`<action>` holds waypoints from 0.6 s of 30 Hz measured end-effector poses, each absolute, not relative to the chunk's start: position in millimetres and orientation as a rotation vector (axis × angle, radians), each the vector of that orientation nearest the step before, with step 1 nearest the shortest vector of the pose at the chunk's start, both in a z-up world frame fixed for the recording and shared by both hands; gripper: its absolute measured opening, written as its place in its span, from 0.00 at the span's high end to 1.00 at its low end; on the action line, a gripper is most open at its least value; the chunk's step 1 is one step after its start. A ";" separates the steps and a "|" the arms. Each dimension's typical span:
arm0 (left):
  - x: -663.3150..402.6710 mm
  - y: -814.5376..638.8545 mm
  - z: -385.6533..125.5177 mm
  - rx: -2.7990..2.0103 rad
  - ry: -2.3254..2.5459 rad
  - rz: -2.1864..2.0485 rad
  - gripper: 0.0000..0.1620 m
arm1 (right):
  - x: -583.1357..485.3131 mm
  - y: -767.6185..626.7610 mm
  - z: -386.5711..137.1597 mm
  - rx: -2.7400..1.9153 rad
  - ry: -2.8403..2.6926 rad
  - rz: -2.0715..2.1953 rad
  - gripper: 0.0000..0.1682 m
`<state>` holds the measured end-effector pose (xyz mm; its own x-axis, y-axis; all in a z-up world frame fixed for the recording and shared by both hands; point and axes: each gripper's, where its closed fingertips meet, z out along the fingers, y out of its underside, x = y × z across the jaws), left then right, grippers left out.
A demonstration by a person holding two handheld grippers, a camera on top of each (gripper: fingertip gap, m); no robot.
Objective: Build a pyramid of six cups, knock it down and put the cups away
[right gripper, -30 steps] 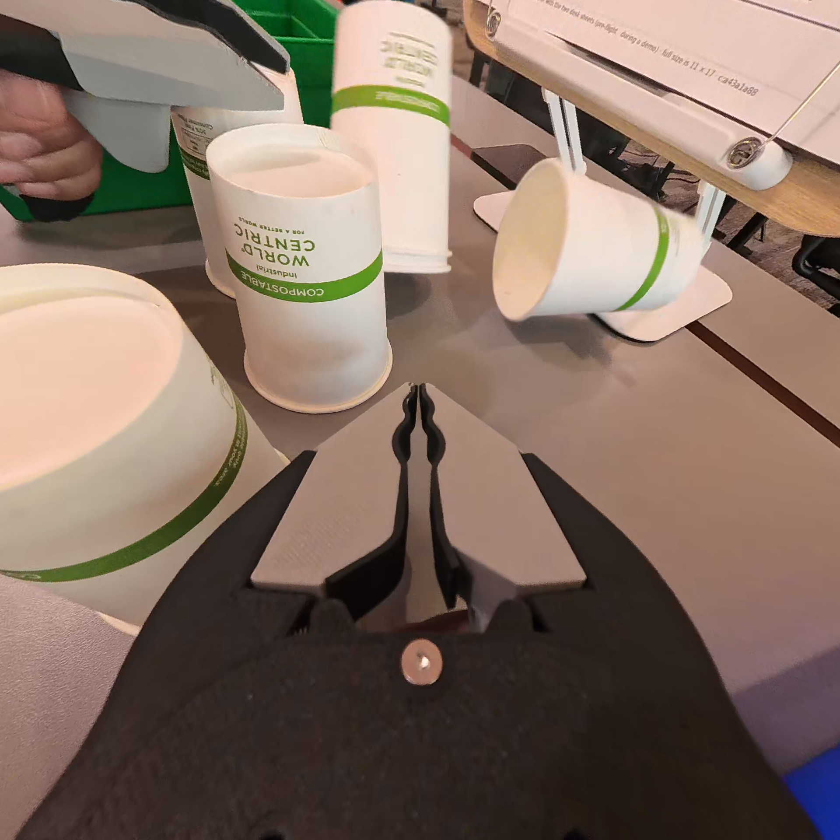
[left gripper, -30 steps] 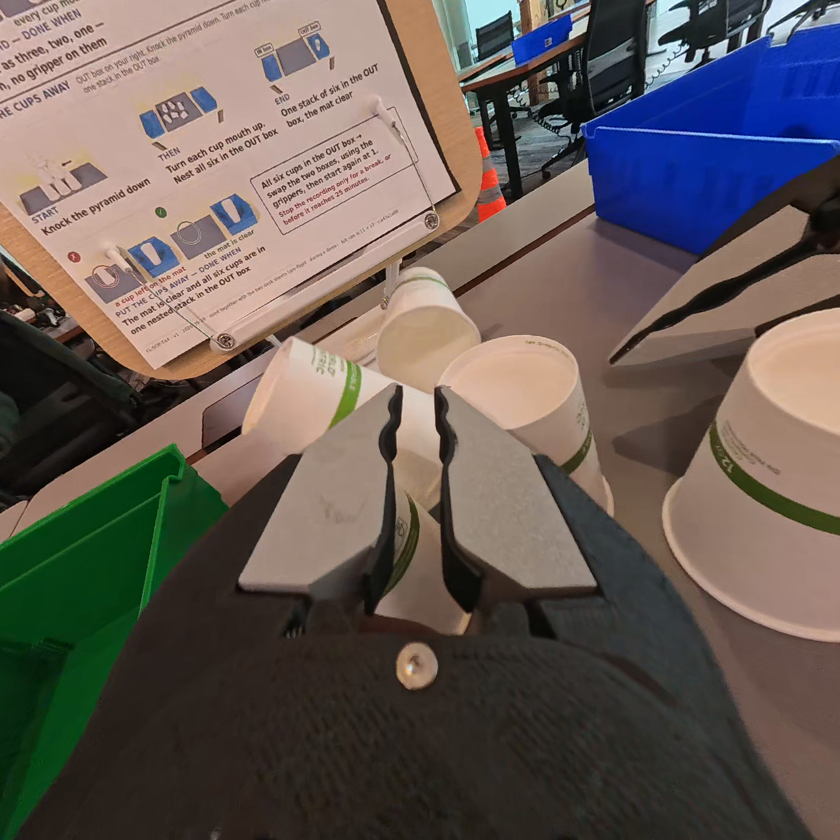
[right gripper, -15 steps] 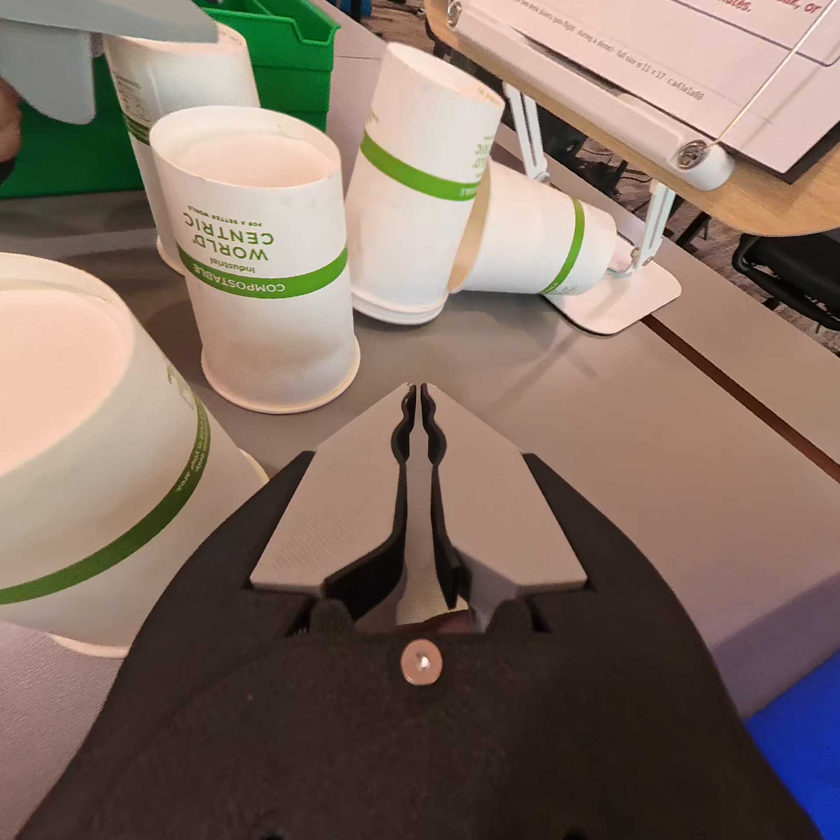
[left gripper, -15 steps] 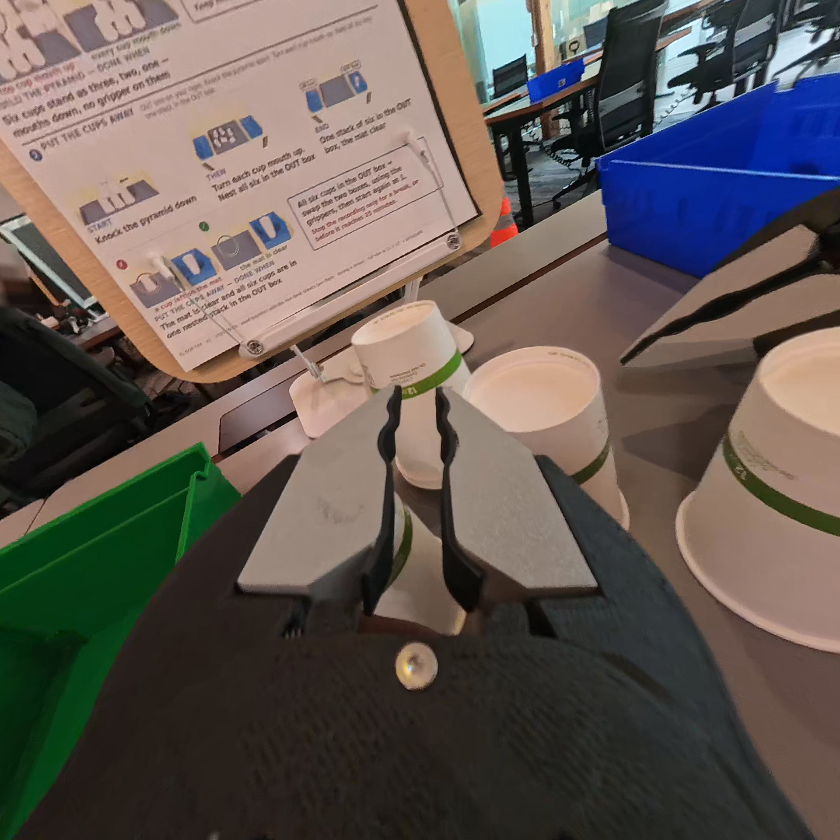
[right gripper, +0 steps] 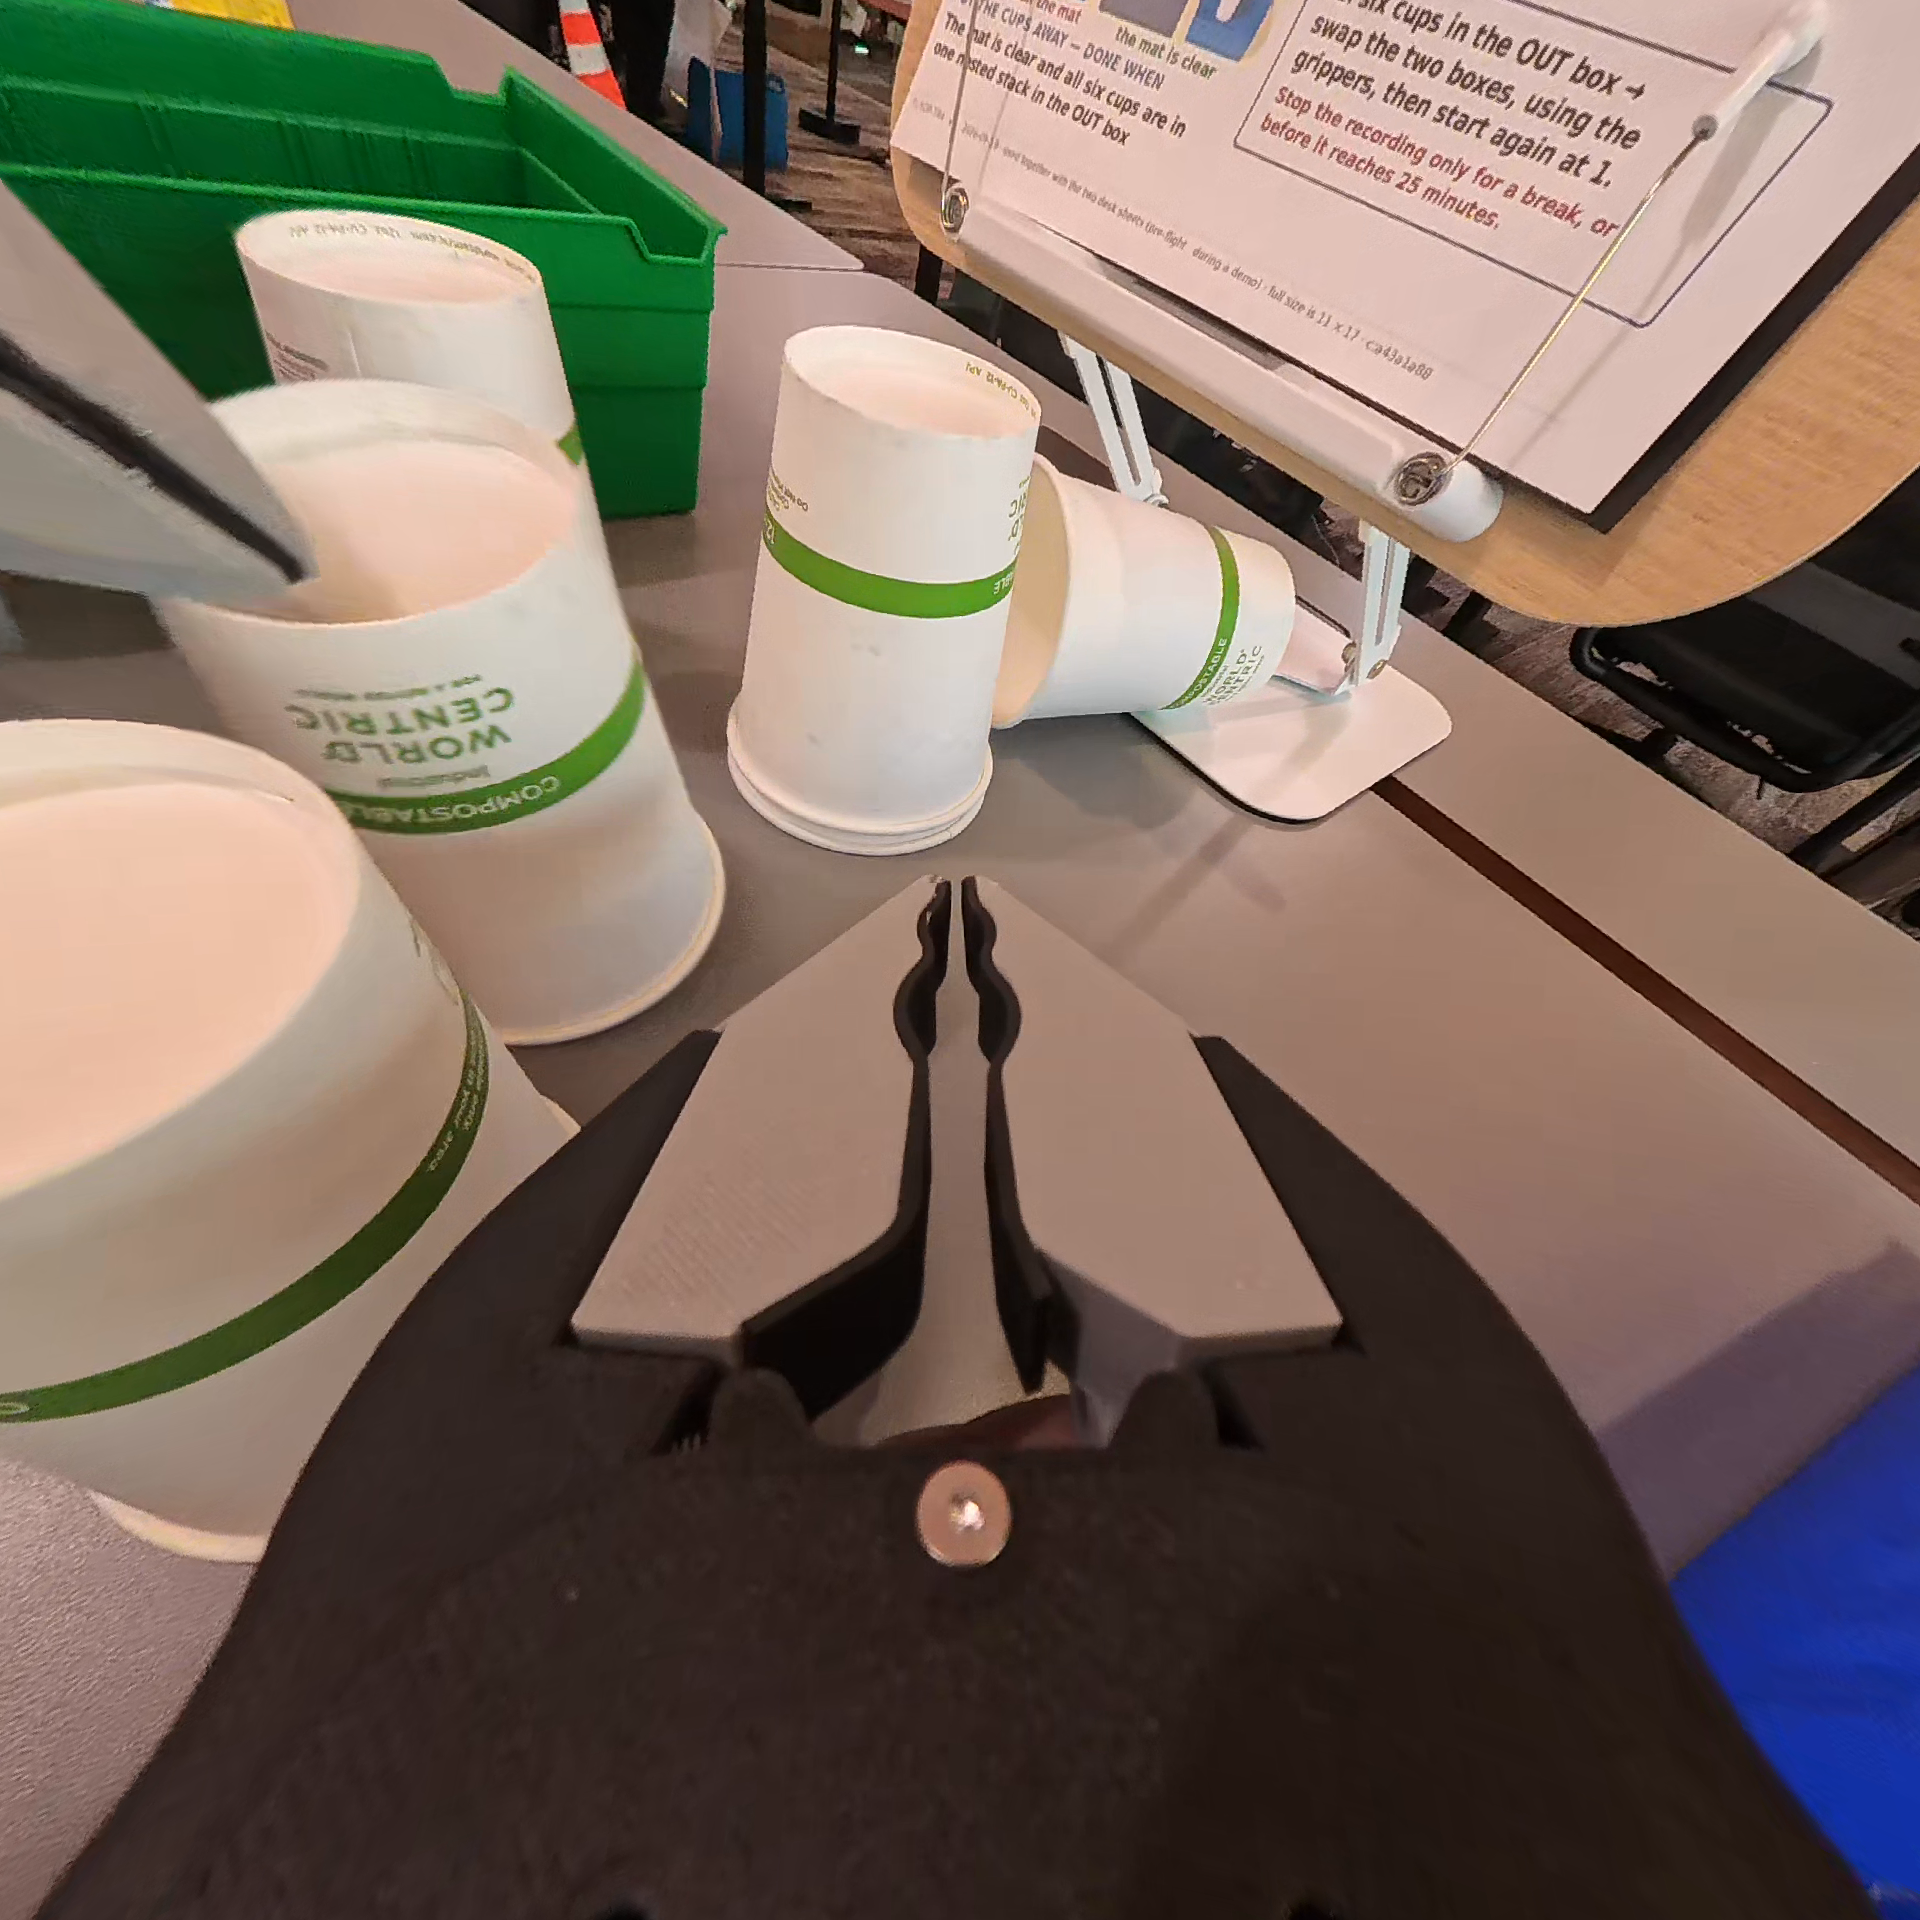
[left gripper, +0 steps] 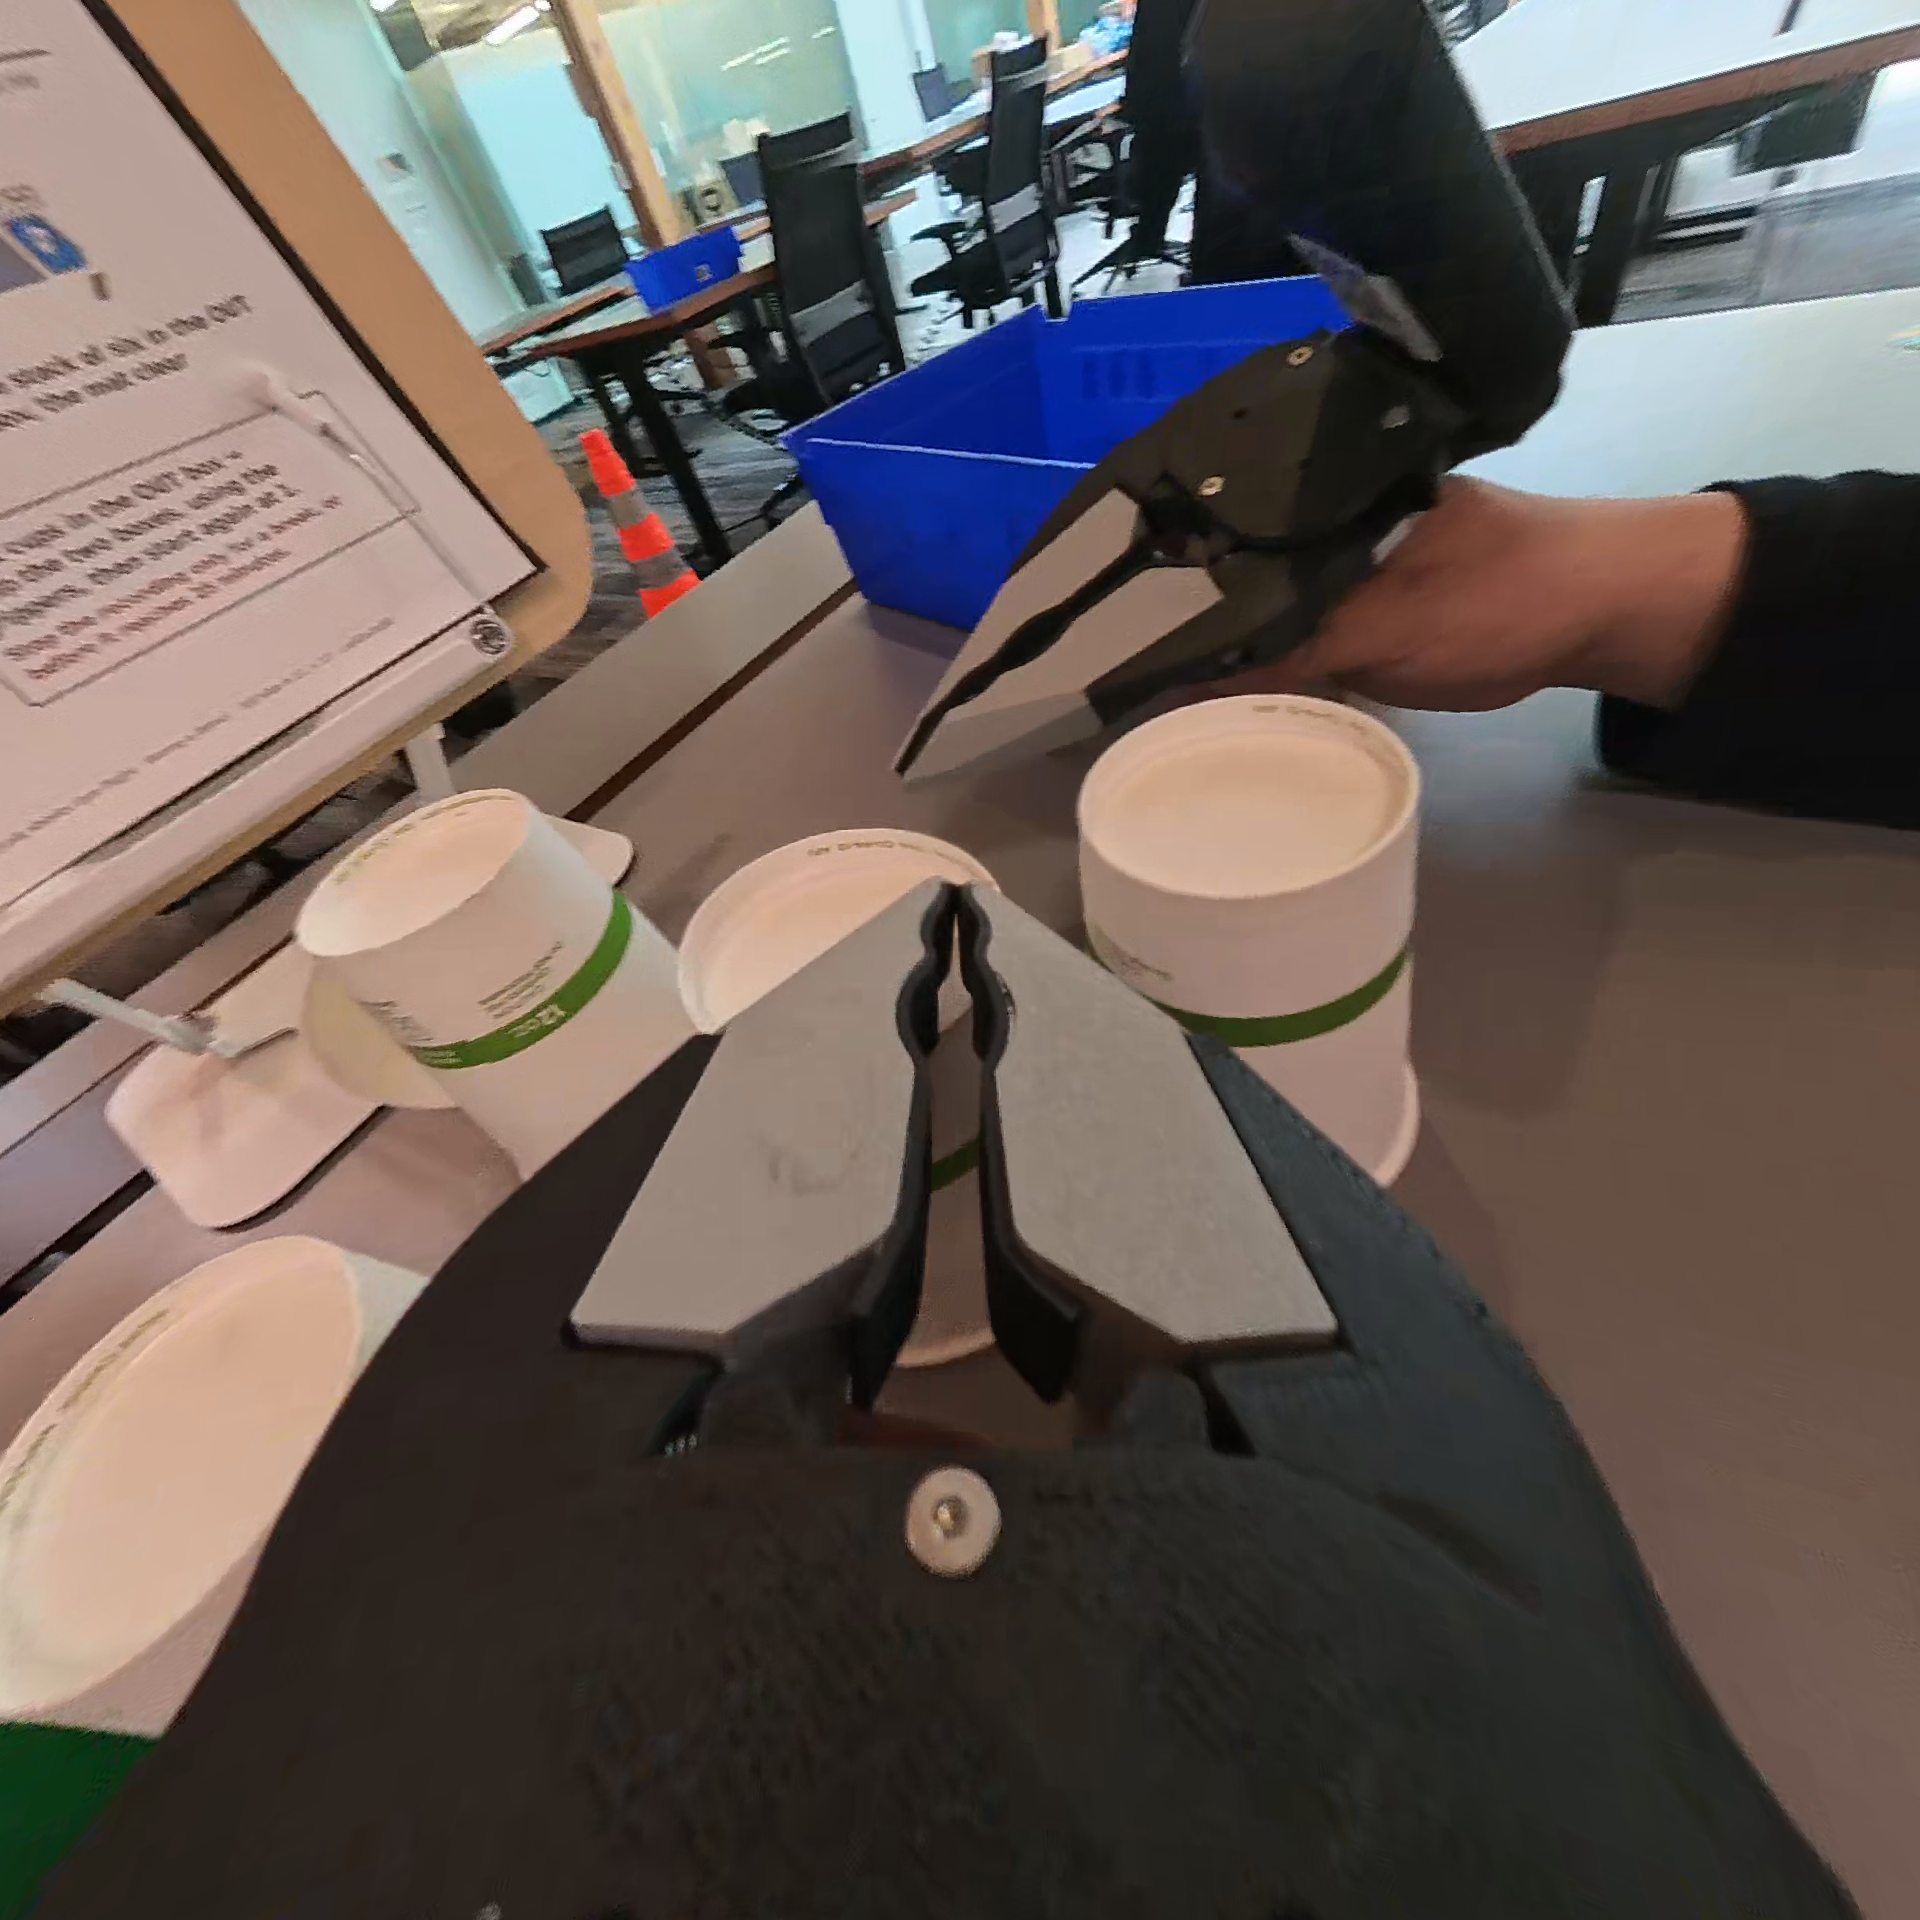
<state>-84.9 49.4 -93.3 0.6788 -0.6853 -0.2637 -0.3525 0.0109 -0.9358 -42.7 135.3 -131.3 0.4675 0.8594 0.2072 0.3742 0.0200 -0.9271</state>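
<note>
Several white paper cups with green bands stand mouth down on the grey table. In the right wrist view there is one near left, one behind it, one by the green bin and one in the middle. A further cup lies on its side against the stand's foot. My right gripper is shut and empty, just short of the middle cup. My left gripper is shut and empty, above a mouth-down cup. Its finger shows over the cups at left.
An instruction board on a white stand stands at the table's far edge. A green bin is on the left and a blue bin on the right. My right gripper and the hand holding it hover over the rightmost cup. My hands' fingertips stand some 11 centimetres from each other.
A cup that was tumbling in the air a second ago now lies on its side by the stand. Another has come to rest mouth down. Both grippers stayed shut and the left one swung right.
</note>
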 end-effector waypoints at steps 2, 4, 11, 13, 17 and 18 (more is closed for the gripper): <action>-80.3 40.0 -94.5 -1.598 0.910 -0.395 1.00 | -42.4 135.6 -130.7 -1.573 -1.102 0.525 1.00; -72.8 20.8 -100.7 -1.618 1.001 -0.523 1.00 | -42.2 135.5 -129.4 -1.569 -1.100 0.524 1.00; -67.7 -20.2 -163.8 -1.790 1.358 -0.565 0.85 | -41.8 135.6 -127.2 -1.565 -1.093 0.525 1.00; -64.0 -19.2 -158.4 -1.784 1.330 -0.595 0.84 | -40.6 136.3 -125.0 -1.560 -1.085 0.520 1.00; -65.3 -11.3 -146.3 -1.737 1.262 -0.576 0.84 | -35.4 141.1 -117.8 -1.556 -1.041 0.508 1.00; -67.2 -7.2 -145.2 -1.738 1.243 -0.556 0.84 | -33.9 141.9 -115.0 -1.555 -1.027 0.514 1.00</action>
